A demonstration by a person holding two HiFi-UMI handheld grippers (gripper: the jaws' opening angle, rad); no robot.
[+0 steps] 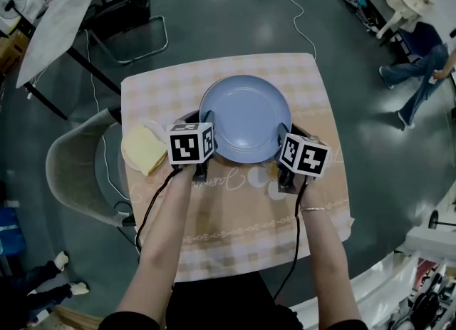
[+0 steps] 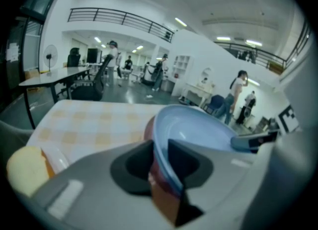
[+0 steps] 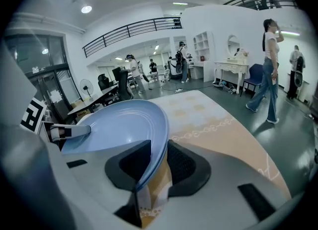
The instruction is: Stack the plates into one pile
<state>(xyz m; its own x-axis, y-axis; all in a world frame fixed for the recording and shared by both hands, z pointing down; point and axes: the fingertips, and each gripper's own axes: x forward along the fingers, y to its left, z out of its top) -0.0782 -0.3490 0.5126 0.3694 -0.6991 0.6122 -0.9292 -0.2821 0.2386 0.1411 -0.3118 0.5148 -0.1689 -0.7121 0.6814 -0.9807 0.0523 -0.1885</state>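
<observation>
A light blue plate (image 1: 246, 116) sits over the middle of the checked tablecloth (image 1: 235, 207), gripped from both sides. My left gripper (image 1: 202, 117) is shut on its left rim, and in the left gripper view the rim (image 2: 166, 147) stands between the pads of that left gripper (image 2: 159, 150). Something dark reddish (image 2: 148, 130) shows just under the rim there; I cannot tell what it is. My right gripper (image 1: 283, 130) is shut on the right rim. In the right gripper view, the blue plate (image 3: 124, 124) runs edge-on through the closed right gripper (image 3: 156, 157).
A pale yellow square item (image 1: 144, 149) lies on the cloth left of the plate, beside my left gripper. A grey chair (image 1: 71, 172) stands at the table's left side. A folding table (image 1: 57, 15) and floor cables lie beyond. People walk in the background.
</observation>
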